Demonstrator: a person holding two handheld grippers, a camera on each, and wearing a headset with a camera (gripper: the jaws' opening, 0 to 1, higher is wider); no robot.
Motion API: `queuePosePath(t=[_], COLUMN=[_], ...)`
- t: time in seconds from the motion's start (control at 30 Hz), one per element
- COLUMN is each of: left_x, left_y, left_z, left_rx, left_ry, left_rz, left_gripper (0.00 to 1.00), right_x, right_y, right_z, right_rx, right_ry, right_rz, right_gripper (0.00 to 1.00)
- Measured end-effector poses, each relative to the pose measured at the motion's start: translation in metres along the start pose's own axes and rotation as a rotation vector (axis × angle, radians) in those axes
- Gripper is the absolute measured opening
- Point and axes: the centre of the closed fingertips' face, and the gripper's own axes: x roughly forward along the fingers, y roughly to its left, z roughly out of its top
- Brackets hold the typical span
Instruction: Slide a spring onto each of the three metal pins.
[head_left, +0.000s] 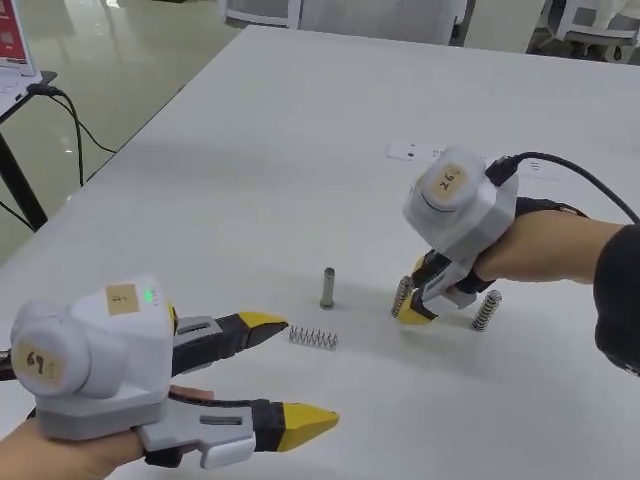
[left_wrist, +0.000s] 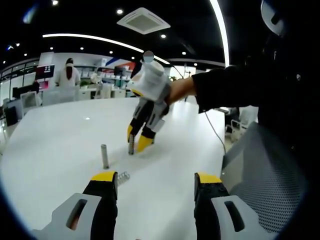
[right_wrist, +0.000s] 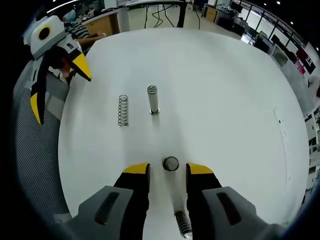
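Left gripper (head_left: 295, 372) jaws apart short of bare pin (head_left: 328, 287), right gripper (right_wrist: 168, 169) likewise beside it; pinch likely light, squashy, roll-prone spring (head_left: 313, 338) near pin's foot gently mid-coil.

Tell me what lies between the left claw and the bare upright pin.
A loose spring, lying flat on the white table, seen in the head view.

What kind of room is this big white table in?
Probably a big open office or workshop hall. The long white table stands on a shiny floor, a square white ceiling air vent sits among round lights, and a person in white stands far behind the table.
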Motion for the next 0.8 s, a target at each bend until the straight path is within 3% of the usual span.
queuePosePath(t=[0.8], left_x=[-0.003], left_y=[-0.003], left_z=[0.006], left_rx=[0.019], left_ry=[-0.005], left_rz=[0.007], left_gripper=[0.57], right_x=[-0.004], right_y=[0.011], right_z=[-0.009], right_rx=[-0.002], right_ry=[0.013], right_rz=[0.005], right_gripper=[0.28])
